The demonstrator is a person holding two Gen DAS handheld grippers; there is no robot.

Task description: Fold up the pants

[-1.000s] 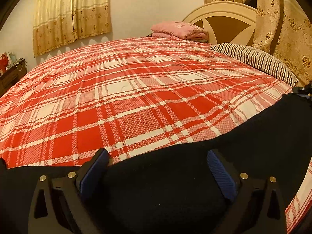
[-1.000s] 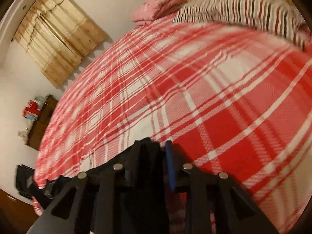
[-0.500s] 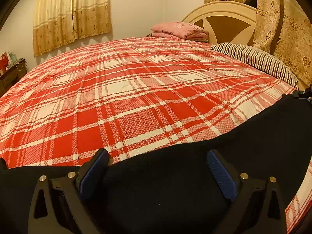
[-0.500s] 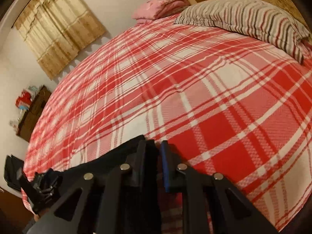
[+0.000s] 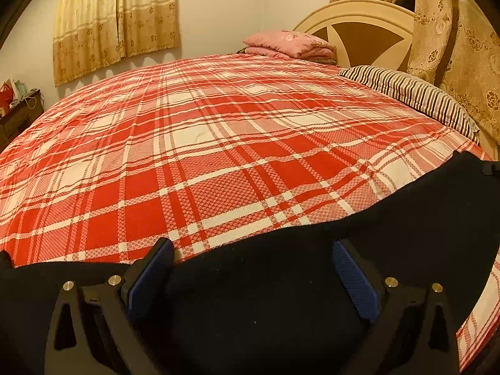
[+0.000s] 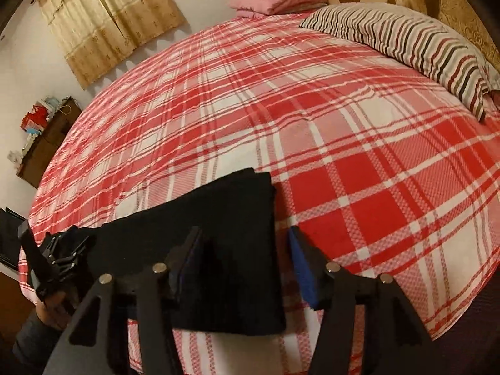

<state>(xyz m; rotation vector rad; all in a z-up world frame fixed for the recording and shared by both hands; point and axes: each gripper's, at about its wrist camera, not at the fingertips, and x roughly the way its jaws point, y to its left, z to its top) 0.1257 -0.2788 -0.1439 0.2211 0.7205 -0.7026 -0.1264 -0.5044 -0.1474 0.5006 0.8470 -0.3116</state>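
Note:
Black pants [image 6: 225,243] lie flat on the red plaid bed near its front edge. They fill the bottom of the left wrist view [image 5: 281,297]. My left gripper [image 5: 253,272] is open, its blue pads over the pants. My right gripper [image 6: 247,259] is open above the pants' right end, with the cloth lying flat below its pads. The left gripper also shows in the right wrist view [image 6: 56,256], at the pants' left end.
The red plaid bedspread [image 5: 218,143] covers the bed. A striped pillow [image 6: 415,40] and a folded pink blanket [image 5: 287,43] lie by the headboard [image 5: 368,31]. A dark cabinet [image 6: 47,140] stands at the far left. Curtains [image 5: 115,22] hang behind.
My right gripper has opened and let go of the pants, which now lie flat. It has pulled back and tilted. The left gripper has hardly moved.

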